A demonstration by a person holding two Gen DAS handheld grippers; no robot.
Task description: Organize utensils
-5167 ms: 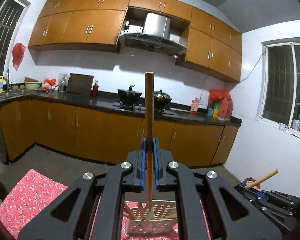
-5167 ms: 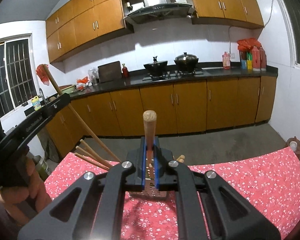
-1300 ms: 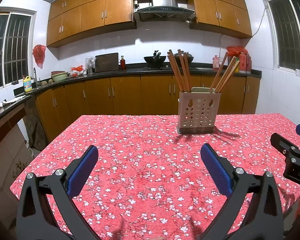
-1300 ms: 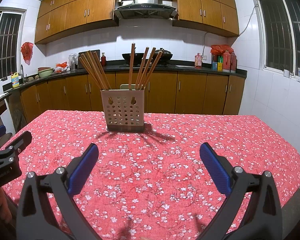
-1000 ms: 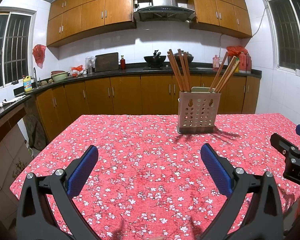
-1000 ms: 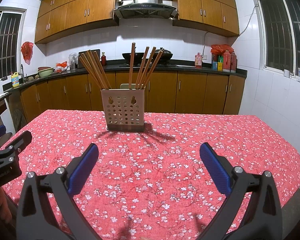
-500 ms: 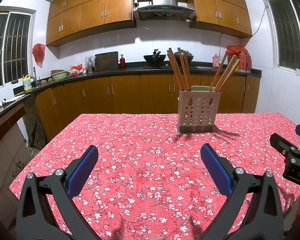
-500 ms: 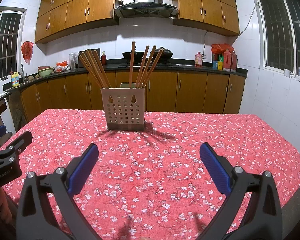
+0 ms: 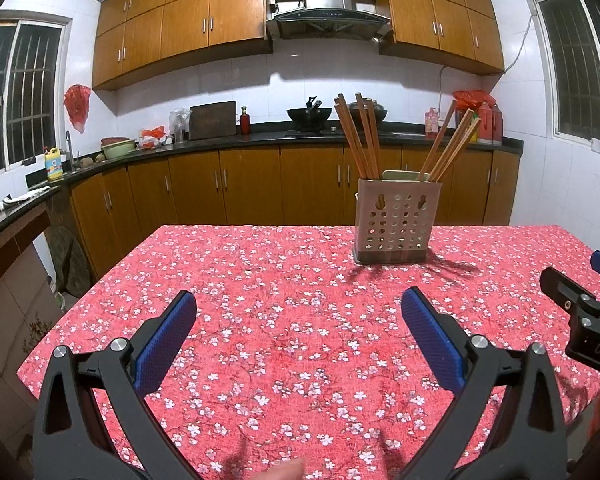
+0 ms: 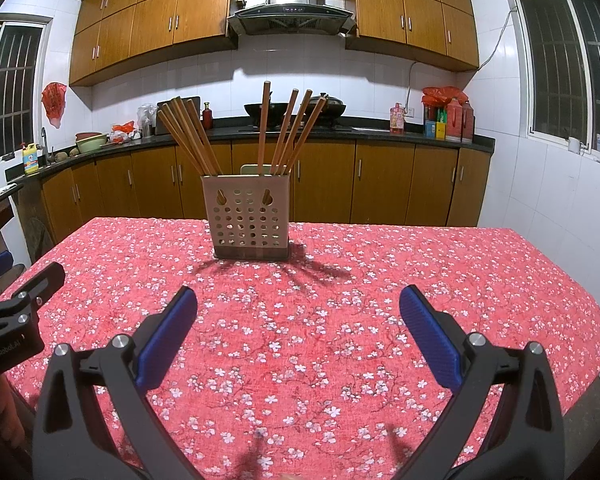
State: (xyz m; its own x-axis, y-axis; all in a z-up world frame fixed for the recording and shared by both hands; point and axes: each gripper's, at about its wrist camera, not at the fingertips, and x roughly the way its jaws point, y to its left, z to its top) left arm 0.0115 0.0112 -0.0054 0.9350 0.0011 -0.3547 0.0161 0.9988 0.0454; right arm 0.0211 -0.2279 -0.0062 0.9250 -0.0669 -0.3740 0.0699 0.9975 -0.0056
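A beige perforated utensil holder (image 9: 396, 222) stands upright on the red flowered tablecloth (image 9: 284, 280), far middle-right in the left wrist view. It also shows in the right wrist view (image 10: 247, 220), centre-left. Several wooden chopsticks (image 9: 358, 136) (image 10: 284, 132) stand in it, leaning left and right. My left gripper (image 9: 298, 334) is open and empty, low over the near part of the table. My right gripper (image 10: 298, 332) is open and empty too, beside it. Each gripper shows at the other view's edge.
The table's near, left and right edges drop to the floor. Wooden kitchen cabinets (image 9: 236, 184) and a dark counter with woks (image 10: 260, 110), bottles (image 10: 448, 120) and a cutting board (image 9: 213, 120) line the far wall. Windows are on both side walls.
Five seconds ago each gripper was shut on a wooden stick above the holder. Now both are open, empty and drawn back. Over the last second nothing has visibly moved.
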